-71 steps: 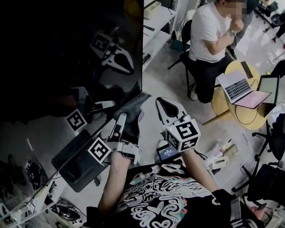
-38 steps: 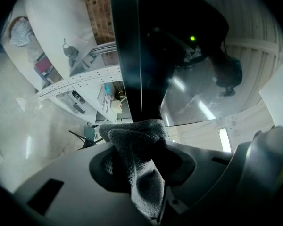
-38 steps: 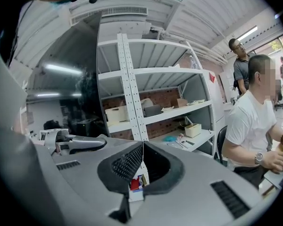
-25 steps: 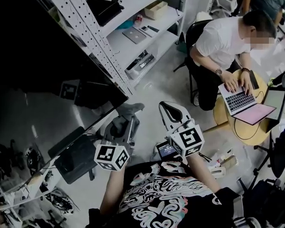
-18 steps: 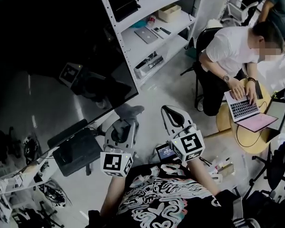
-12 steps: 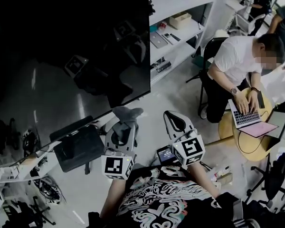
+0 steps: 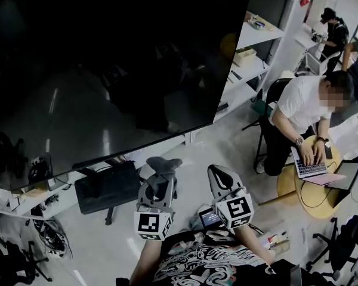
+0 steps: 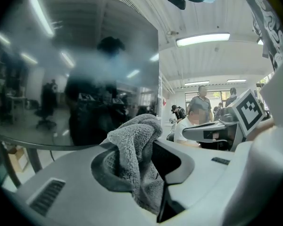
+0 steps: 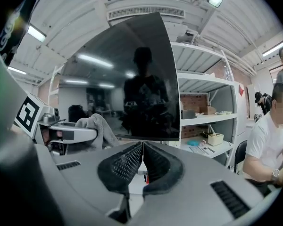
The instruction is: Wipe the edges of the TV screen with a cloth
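The cloth [image 8: 134,157], grey and plush, is clamped between the jaws of the left gripper [image 8: 148,173]. One bunched fold stands above the jaw tips, and the rest hangs down through the gap. In the head view the cloth [image 7: 163,162] sits just below the lower edge of the TV screen [image 7: 107,58], near its right-hand corner. No contact between them is visible. The screen is dark and glossy and reflects ceiling lights and the figure of the person.

The left gripper [image 7: 160,175] points up toward that lower edge. The right gripper [image 7: 219,177] is held beside it, apart from the screen. In the right gripper view, the jaws of the right gripper [image 9: 142,160] are pressed together with nothing between them, and the cloth [image 9: 98,125] shows at left.

Each gripper carries one marker cube [image 7: 153,224], and each cube shows a black-and-white square pattern.

A white shelf unit [image 7: 259,37] stands to the right of the screen. One small open box [image 7: 246,55] sits on a shelf, and its contents cannot be made out. A dark flat case [image 7: 107,186] rests on the floor below the screen.

A seated person in a white shirt [image 7: 301,103] types on one laptop [image 7: 309,167] on a round table [image 7: 313,195]. Two more people stand in the far right corner.
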Action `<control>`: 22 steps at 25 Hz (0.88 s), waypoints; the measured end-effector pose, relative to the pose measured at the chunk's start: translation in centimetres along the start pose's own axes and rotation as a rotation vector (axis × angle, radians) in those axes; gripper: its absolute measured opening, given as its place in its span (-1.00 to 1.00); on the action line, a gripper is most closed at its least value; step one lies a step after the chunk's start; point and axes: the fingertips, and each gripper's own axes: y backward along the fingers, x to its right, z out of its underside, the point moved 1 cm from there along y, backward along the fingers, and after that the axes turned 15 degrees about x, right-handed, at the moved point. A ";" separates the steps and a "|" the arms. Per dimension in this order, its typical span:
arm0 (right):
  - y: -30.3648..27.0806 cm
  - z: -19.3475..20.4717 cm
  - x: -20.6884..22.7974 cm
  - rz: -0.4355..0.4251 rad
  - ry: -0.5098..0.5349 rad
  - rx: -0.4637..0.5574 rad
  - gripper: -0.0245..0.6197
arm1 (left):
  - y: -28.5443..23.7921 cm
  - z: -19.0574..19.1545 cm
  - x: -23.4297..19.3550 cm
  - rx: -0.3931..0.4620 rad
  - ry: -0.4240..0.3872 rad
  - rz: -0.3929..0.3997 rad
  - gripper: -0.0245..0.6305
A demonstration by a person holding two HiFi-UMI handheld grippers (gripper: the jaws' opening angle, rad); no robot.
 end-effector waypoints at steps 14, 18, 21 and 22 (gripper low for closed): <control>7.1 -2.3 -5.3 0.013 0.029 0.045 -0.83 | 8.5 -1.8 1.1 0.062 -0.027 -0.083 -0.53; 8.1 -2.8 -4.6 -0.012 0.022 0.057 -0.83 | 9.3 -2.3 2.2 0.055 -0.031 -0.136 -0.53; 8.9 -2.9 -4.1 -0.030 -0.002 0.034 -0.83 | 9.5 -2.9 3.4 0.043 -0.023 -0.156 -0.53; 9.0 -3.1 -4.0 -0.039 -0.002 0.033 -0.83 | 9.5 -3.2 3.8 0.045 -0.024 -0.157 -0.53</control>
